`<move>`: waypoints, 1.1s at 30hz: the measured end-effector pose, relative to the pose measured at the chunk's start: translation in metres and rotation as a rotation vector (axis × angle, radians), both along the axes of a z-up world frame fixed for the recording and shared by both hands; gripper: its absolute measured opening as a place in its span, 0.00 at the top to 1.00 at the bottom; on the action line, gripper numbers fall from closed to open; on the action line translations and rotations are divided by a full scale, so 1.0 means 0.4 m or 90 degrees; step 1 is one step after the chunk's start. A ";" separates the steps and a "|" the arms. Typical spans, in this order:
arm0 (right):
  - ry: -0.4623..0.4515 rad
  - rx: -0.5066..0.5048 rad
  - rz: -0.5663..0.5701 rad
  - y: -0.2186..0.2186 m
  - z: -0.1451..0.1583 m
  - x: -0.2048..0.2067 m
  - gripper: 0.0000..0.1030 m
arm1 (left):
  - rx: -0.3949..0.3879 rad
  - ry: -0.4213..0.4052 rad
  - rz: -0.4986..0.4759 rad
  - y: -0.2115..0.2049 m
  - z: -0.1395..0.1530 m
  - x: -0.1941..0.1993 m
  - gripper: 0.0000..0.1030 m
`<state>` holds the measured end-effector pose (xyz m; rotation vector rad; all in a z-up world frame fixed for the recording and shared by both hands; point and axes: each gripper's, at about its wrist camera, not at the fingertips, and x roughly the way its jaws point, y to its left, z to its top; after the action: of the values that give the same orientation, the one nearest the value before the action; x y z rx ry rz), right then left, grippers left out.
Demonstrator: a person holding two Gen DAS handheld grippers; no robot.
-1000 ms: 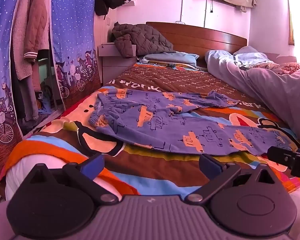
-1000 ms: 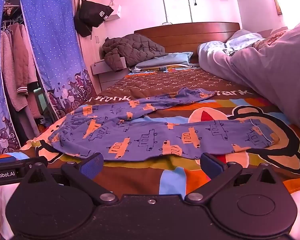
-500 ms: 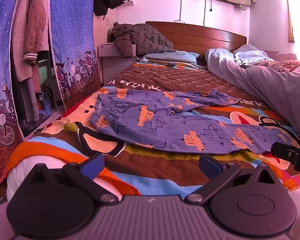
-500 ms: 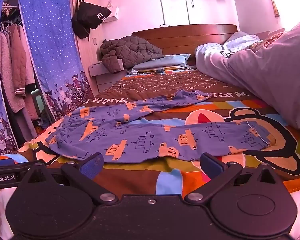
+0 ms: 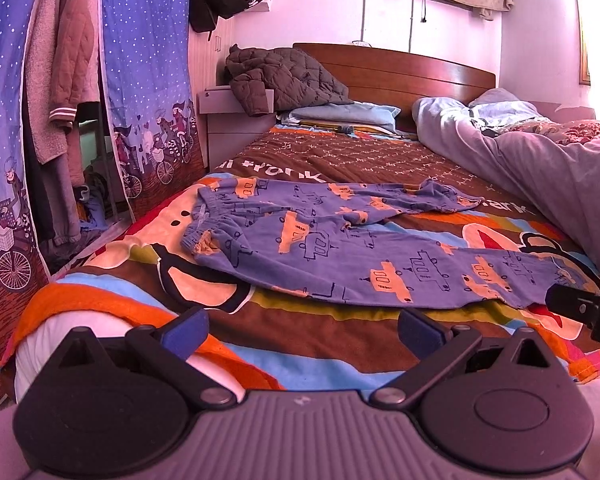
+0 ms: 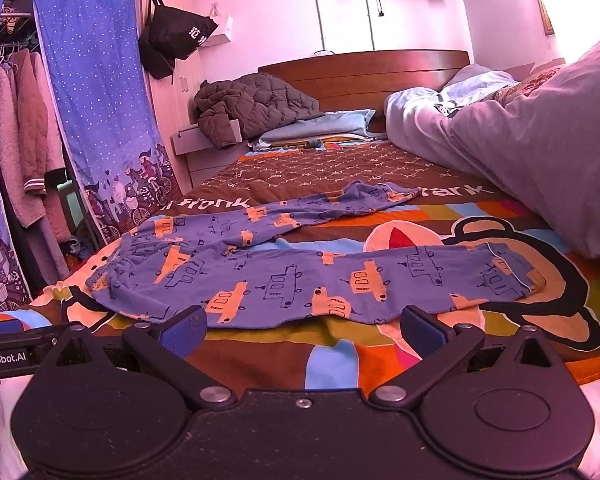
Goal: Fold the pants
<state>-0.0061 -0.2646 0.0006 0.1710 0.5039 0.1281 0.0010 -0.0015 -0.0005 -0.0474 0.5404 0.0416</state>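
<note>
Right tool [image 6: 302,328] closer to pants [image 6: 300,272]

The bed [image 5: 340,344], under a colourful cartoon blanket [image 6: 332,364], carries blue pants [image 6: 300,276] spread across it, a pillow [image 5: 340,114] far and a rumpled duvet [image 6: 520,160] right.

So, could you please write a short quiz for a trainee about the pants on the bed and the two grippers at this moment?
1. True or false: the blue pants with orange car print are already folded in half.
2. Multiple choice: how do the left gripper and right gripper stand? A) both open, holding nothing B) both shut on cloth C) one open, one shut.
3. Short answer: in the right wrist view, at which side of the picture does the waistband lie?

Key:
1. False. They lie spread on the colourful bedspread, legs apart.
2. A.
3. The left side, toward the blue curtain.
</note>
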 end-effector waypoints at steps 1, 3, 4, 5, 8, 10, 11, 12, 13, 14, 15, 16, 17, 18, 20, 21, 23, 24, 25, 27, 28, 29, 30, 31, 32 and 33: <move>0.000 -0.001 0.001 0.001 0.000 0.000 0.00 | 0.000 0.000 0.000 0.000 0.000 0.000 0.00; 0.001 -0.001 0.000 0.002 -0.001 -0.001 0.00 | 0.000 0.000 0.000 0.000 0.000 0.000 0.00; 0.001 -0.001 0.000 0.002 -0.001 0.000 0.00 | 0.000 0.000 0.000 0.000 0.000 0.000 0.00; 0.000 -0.003 0.000 0.002 -0.002 0.001 0.00 | 0.000 0.000 0.000 0.000 0.001 0.000 0.00; 0.000 -0.007 0.000 0.002 -0.002 0.001 0.00 | 0.000 0.001 0.001 -0.001 0.001 0.000 0.00; 0.000 -0.006 -0.001 0.003 -0.002 0.001 0.00 | 0.001 0.000 0.001 -0.001 0.000 0.000 0.00; 0.000 -0.007 -0.001 0.003 -0.003 0.001 0.00 | 0.001 0.000 0.001 -0.001 0.000 0.000 0.00; -0.001 -0.008 -0.002 0.003 -0.002 0.001 0.00 | 0.001 0.001 0.001 0.000 0.000 0.000 0.00; -0.001 -0.007 -0.001 0.002 -0.002 0.001 0.00 | 0.002 0.001 0.000 -0.002 0.000 -0.001 0.00; -0.001 -0.006 -0.002 0.002 -0.003 0.001 0.00 | 0.003 0.001 0.000 -0.003 0.000 -0.002 0.00; -0.001 -0.006 -0.002 0.002 -0.003 0.001 0.00 | 0.003 0.001 0.000 -0.003 0.000 -0.002 0.00; 0.000 -0.006 -0.003 0.002 -0.003 0.002 0.00 | 0.003 0.001 0.000 -0.002 0.000 -0.002 0.00; 0.000 -0.006 -0.003 0.002 -0.003 0.002 0.00 | 0.003 0.001 0.000 -0.001 0.000 -0.002 0.00; 0.000 -0.006 -0.004 0.002 -0.004 0.002 0.00 | 0.003 0.001 0.000 -0.003 -0.001 -0.002 0.00; -0.001 -0.006 -0.004 0.000 -0.005 0.002 0.00 | 0.003 0.001 0.000 -0.003 0.000 -0.002 0.00; 0.000 -0.005 -0.004 0.000 -0.005 0.002 0.00 | 0.003 0.001 0.000 -0.003 -0.001 -0.002 0.00; 0.000 -0.005 -0.004 0.000 -0.005 0.002 0.00 | 0.004 0.002 0.000 -0.003 -0.001 -0.001 0.00; 0.000 -0.005 -0.003 0.000 -0.004 0.002 0.01 | 0.004 0.002 -0.001 -0.003 -0.001 -0.002 0.00; 0.000 -0.005 -0.003 0.000 -0.004 0.002 0.00 | 0.004 0.002 -0.001 -0.003 -0.001 -0.002 0.00; 0.000 -0.006 -0.004 0.000 -0.004 0.002 0.01 | 0.004 0.001 -0.001 -0.003 -0.001 -0.001 0.00; 0.000 -0.006 -0.004 0.000 -0.004 0.002 0.01 | 0.004 0.001 -0.001 -0.003 -0.001 -0.002 0.00; 0.000 -0.006 -0.004 0.000 -0.005 0.002 0.00 | 0.004 0.001 -0.001 -0.003 -0.001 -0.001 0.00; 0.000 -0.005 -0.004 -0.001 -0.005 0.003 0.00 | 0.004 0.002 -0.001 -0.003 -0.001 -0.001 0.00; 0.000 -0.005 -0.004 -0.001 -0.006 0.003 0.01 | 0.005 0.001 -0.001 -0.003 -0.001 -0.001 0.00; 0.000 -0.005 -0.004 -0.001 -0.006 0.003 0.01 | 0.004 0.001 -0.001 -0.003 -0.001 -0.001 0.00; 0.000 -0.006 -0.003 -0.001 -0.005 0.003 0.00 | 0.004 0.001 0.000 -0.003 -0.001 -0.001 0.00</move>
<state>-0.0049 -0.2650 -0.0015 0.1636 0.5042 0.1208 0.0004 -0.0028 -0.0008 -0.0410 0.5423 0.0429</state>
